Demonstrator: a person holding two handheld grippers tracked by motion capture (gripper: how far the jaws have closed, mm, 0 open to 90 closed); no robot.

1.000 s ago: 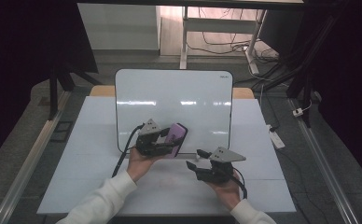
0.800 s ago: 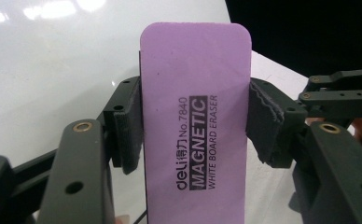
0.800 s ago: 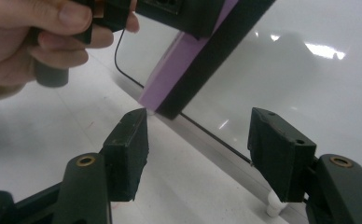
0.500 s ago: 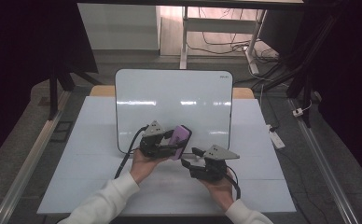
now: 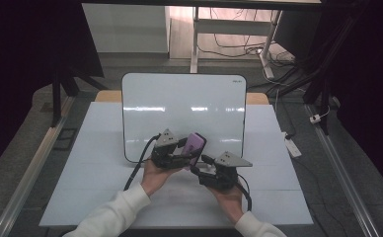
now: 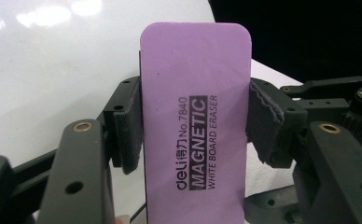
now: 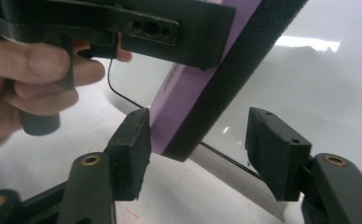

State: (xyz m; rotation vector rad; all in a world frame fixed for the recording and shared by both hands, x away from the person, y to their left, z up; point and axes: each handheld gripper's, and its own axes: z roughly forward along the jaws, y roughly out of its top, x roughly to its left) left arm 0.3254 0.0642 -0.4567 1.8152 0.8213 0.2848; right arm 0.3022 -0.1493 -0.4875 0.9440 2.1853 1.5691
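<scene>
Left gripper clamped on eraser; right gripper agape, just been closing around its lower corner. Could twist eraser loose if pinched off-centre.

The whiteboard stood propped across the table at twelve o'clock, blocking passage that way. The purple eraser, clamped in the left hand-held gripper, hung just in front of it. The right hand-held gripper, at four o'clock of the eraser, crowded that side. Bare table lay free at nine, three and six o'clock.
</scene>
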